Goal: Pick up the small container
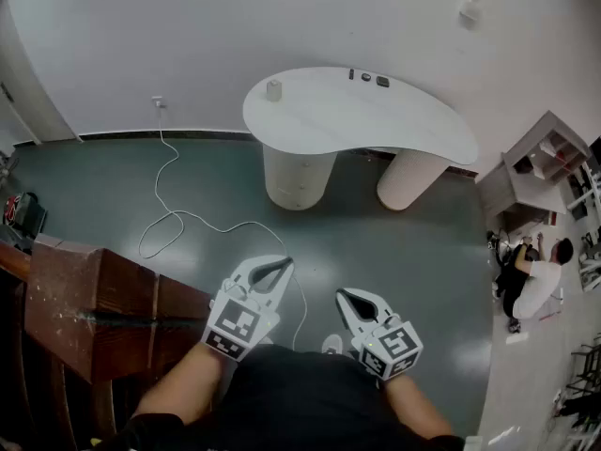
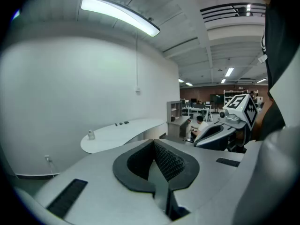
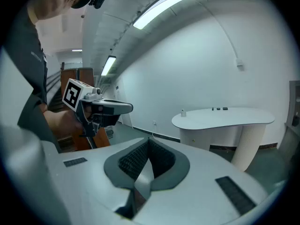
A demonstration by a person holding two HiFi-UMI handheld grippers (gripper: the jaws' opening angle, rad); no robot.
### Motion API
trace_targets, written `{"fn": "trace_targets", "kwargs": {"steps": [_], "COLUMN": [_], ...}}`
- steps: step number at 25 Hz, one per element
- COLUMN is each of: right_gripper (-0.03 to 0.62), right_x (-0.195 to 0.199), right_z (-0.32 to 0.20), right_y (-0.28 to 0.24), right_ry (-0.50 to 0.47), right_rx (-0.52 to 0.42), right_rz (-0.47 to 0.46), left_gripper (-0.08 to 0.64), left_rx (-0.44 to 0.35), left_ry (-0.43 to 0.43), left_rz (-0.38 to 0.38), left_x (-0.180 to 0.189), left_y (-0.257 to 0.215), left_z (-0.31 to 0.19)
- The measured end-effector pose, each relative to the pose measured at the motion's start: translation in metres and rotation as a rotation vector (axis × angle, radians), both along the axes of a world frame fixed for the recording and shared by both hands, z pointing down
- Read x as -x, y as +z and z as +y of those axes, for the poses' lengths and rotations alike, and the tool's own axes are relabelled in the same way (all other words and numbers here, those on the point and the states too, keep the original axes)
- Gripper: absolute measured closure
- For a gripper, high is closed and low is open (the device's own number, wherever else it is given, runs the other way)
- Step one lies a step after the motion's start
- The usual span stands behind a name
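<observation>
The small container (image 1: 273, 89) is a pale little jar standing on the left end of a white curved table (image 1: 413, 130), far across the floor from me. It also shows in the left gripper view as the container (image 2: 91, 135) and in the right gripper view as the container (image 3: 183, 112). My left gripper (image 1: 283, 265) and right gripper (image 1: 344, 295) are held side by side close to my body, pointing toward the table. Both are shut with nothing between the jaws, as their own views show: left gripper (image 2: 153, 142), right gripper (image 3: 149, 140).
A dark wooden cabinet (image 1: 84, 308) stands close at my left. A white cable (image 1: 169, 216) snakes over the grey-green floor from a wall socket. Small dark items (image 1: 367, 77) lie at the table's back edge. A person (image 1: 531, 282) sits on the floor by a shelf unit (image 1: 535, 169) at right.
</observation>
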State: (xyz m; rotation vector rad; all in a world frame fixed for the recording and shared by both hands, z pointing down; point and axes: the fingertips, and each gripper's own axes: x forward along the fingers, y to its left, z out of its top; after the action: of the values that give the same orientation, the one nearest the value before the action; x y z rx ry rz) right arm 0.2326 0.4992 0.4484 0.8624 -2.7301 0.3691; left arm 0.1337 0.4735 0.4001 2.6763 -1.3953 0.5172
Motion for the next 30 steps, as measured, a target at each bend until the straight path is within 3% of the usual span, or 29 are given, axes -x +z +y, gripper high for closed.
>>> {"fn": "trace_targets", "kwargs": {"steps": [17,26,30], "right_gripper": [0.597,0.597,0.597], "right_x": [0.025,0.039,0.030], "right_z": [0.014,0.026,0.027], "right_y": [0.006,0.015,0.021], "right_ry": [-0.023,0.039,0.062], "right_rx": [0.029,0.027,0.059], "right_rz": [-0.020,0.017,0.026], "left_gripper": [0.545,0.545,0.545], "left_rx": [0.018,0.023,0.054], "left_ry": [0.039,0.131,0.128], "left_rz": [0.004,0.005,0.025], "left_x": [0.005,-0.013,-0.013], "left_y": [0.006,0.018,0.020], "left_z": [0.010,0.033,0.035]}}
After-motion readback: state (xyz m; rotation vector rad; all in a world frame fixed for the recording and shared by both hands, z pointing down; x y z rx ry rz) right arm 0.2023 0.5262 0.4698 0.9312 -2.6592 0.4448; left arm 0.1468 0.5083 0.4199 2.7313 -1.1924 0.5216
